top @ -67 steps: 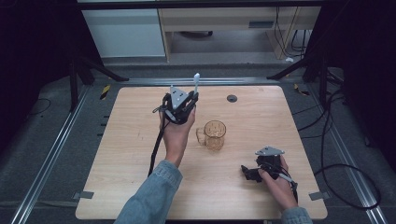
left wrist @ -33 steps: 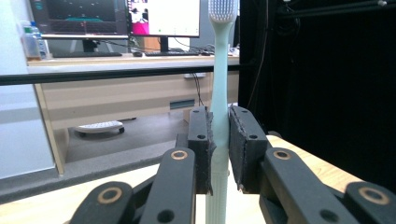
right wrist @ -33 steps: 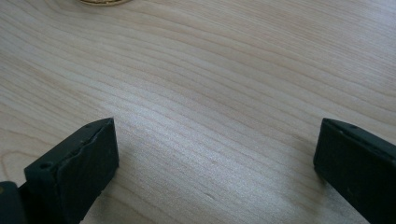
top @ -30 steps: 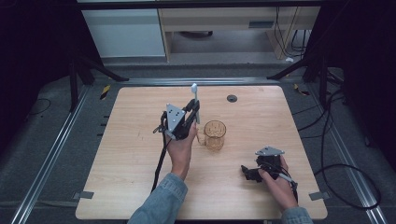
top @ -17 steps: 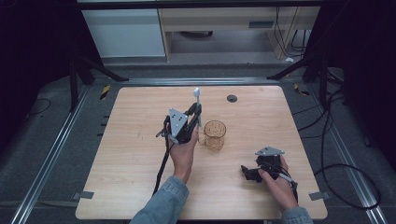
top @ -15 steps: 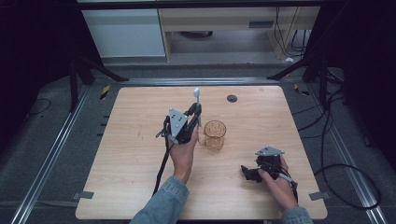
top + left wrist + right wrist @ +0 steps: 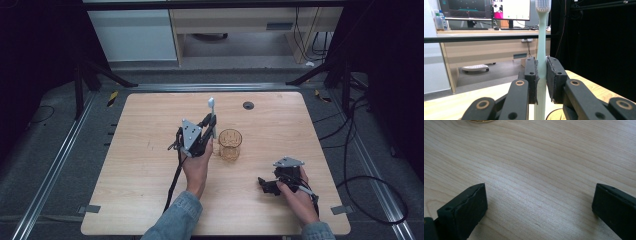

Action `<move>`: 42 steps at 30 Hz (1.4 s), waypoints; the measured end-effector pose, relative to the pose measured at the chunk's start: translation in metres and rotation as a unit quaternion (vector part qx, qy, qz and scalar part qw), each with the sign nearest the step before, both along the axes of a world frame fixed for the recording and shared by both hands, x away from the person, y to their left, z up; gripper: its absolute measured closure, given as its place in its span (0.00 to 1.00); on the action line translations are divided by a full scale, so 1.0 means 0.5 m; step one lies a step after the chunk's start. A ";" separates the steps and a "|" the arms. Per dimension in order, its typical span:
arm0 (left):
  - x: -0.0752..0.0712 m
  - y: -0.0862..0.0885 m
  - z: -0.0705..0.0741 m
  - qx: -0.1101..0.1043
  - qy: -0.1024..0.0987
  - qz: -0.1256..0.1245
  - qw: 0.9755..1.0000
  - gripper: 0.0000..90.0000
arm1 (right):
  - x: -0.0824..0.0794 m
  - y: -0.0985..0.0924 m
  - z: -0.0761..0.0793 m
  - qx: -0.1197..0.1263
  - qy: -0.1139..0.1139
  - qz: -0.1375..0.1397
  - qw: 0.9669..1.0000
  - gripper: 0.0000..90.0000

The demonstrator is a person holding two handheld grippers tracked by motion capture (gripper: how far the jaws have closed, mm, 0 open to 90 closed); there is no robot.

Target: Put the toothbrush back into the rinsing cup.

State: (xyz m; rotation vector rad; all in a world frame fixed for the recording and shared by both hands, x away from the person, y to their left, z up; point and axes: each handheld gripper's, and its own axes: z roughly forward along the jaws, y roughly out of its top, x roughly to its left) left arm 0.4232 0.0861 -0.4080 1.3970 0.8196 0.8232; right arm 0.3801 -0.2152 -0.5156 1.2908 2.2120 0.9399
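2 pads of my left gripper [image 7: 541, 80] clamp the toothbrush [image 7: 541, 50] upright beside the glass mug [image 7: 230, 144], right gripper [image 7: 539, 207] wide on the bench [image 7: 140, 170], so next I'd lower its handle into the mug.

high view: overhead, facing forward-down, far | gripper views: close along jaws | shared: wooden table [image 7: 150, 150], amber cup [image 7: 230, 144]

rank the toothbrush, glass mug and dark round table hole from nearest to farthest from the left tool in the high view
1. toothbrush: clamped in the left tool, head up.
2. glass mug: just right of it.
3. dark round table hole: near the far edge.
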 end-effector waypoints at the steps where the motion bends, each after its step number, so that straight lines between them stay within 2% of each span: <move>1: -0.001 0.000 -0.001 0.001 -0.002 0.001 1.000 0.87 | 0.000 0.000 0.000 0.001 0.001 0.000 1.000 0.00; 13: 0.007 0.002 -0.022 0.001 0.007 0.001 1.000 0.87 | -0.001 0.001 0.001 0.006 0.005 -0.002 1.000 0.00; 14: 0.008 0.000 -0.023 0.001 0.008 0.000 1.000 0.87 | 0.000 0.000 -0.001 -0.002 -0.001 0.001 1.000 0.00; 15: 0.009 -0.001 -0.026 0.002 0.009 0.000 1.000 0.88 | -0.002 0.001 0.002 0.007 0.007 -0.003 1.000 0.00; 23: 0.014 -0.005 -0.038 0.003 0.015 0.000 1.000 0.87 | -0.001 0.000 0.001 0.003 0.003 0.000 1.000 0.00; 29: 0.016 -0.006 -0.056 0.004 0.025 0.000 1.000 0.87 | -0.001 0.001 0.001 0.004 0.004 -0.001 1.000 0.00; 30: 0.016 -0.006 -0.058 0.004 0.025 0.000 1.000 0.87 | 0.000 0.000 -0.001 -0.002 -0.001 0.001 1.000 0.00; 32: 0.016 -0.006 -0.060 0.005 0.026 0.000 1.000 0.87 | -0.002 0.001 0.001 0.006 0.006 -0.002 1.000 0.00; 42: 0.015 -0.005 -0.071 0.004 0.029 0.002 1.000 0.87 | -0.001 0.000 0.001 0.003 0.003 0.000 1.000 0.00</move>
